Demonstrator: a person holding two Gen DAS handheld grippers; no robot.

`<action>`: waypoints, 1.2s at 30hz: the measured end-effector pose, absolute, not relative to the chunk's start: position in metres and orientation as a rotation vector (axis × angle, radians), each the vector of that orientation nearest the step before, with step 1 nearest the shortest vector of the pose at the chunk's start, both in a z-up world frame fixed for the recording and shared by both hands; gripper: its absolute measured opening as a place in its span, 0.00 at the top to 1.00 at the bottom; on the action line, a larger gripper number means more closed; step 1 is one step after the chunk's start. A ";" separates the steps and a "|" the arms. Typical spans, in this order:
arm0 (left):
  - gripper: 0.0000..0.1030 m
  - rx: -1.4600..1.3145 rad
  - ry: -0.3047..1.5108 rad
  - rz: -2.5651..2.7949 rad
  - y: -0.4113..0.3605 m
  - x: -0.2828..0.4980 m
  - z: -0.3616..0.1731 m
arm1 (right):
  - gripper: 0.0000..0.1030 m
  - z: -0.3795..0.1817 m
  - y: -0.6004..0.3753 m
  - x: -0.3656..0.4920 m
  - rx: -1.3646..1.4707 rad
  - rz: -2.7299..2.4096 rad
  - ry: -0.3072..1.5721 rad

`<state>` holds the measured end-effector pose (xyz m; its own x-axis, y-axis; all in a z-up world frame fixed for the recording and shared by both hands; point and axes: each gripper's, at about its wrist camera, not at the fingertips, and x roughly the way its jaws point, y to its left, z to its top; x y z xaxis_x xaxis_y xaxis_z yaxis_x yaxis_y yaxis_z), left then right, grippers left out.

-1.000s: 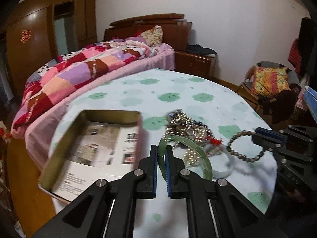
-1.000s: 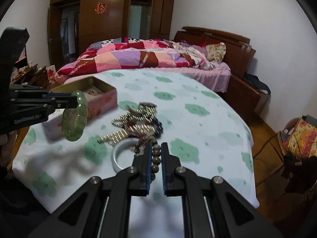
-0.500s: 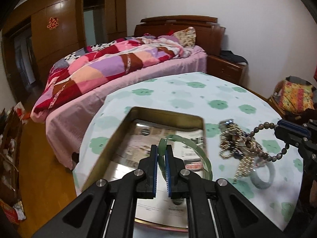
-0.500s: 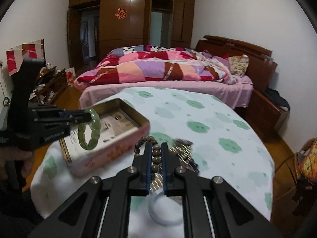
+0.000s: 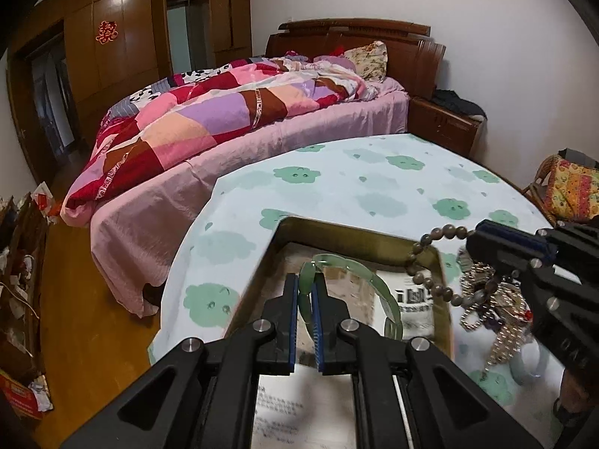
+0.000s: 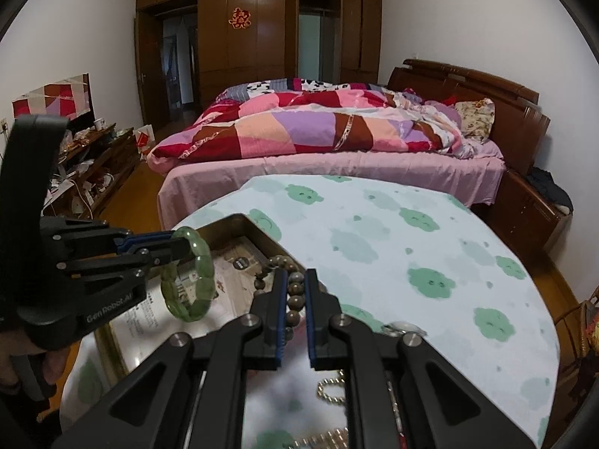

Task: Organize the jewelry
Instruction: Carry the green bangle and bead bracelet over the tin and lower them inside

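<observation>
My left gripper is shut on a green jade bangle and holds it over the open metal tin. In the right wrist view the left gripper holds the bangle above the tin. My right gripper is shut on a brown bead bracelet, which hangs over the tin's near right corner. In the left wrist view the right gripper holds the bead bracelet at the tin's right rim.
A heap of gold chains and beads and a pale bangle lie on the cloud-print tablecloth right of the tin. A bed stands beyond the table. A chair with a cushion is at right.
Both grippers have moved left over the tin, carrying the green bangle and the bead bracelet. The jewelry heap now lies further right in the left wrist view.
</observation>
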<state>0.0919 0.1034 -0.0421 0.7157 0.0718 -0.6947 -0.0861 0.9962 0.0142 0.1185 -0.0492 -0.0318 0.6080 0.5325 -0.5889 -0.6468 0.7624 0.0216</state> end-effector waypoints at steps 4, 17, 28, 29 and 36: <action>0.94 -0.011 0.793 0.108 0.107 0.101 -0.049 | 0.90 -0.042 -0.040 0.127 -0.195 0.692 0.643; 0.68 -0.008 0.868 0.135 0.110 0.110 -0.066 | 0.76 -0.064 -0.023 0.133 -0.264 0.673 0.746; 0.68 -0.015 0.883 0.103 0.108 0.102 -0.067 | 0.74 -0.065 -0.023 0.121 -0.305 0.663 0.771; 0.68 -0.016 0.880 0.101 0.108 0.101 -0.066 | 0.70 -0.065 -0.022 0.118 -0.309 0.667 0.767; 0.55 -0.028 0.835 0.122 0.104 0.094 -0.061 | 0.28 -0.064 -0.018 0.109 -0.333 0.684 0.710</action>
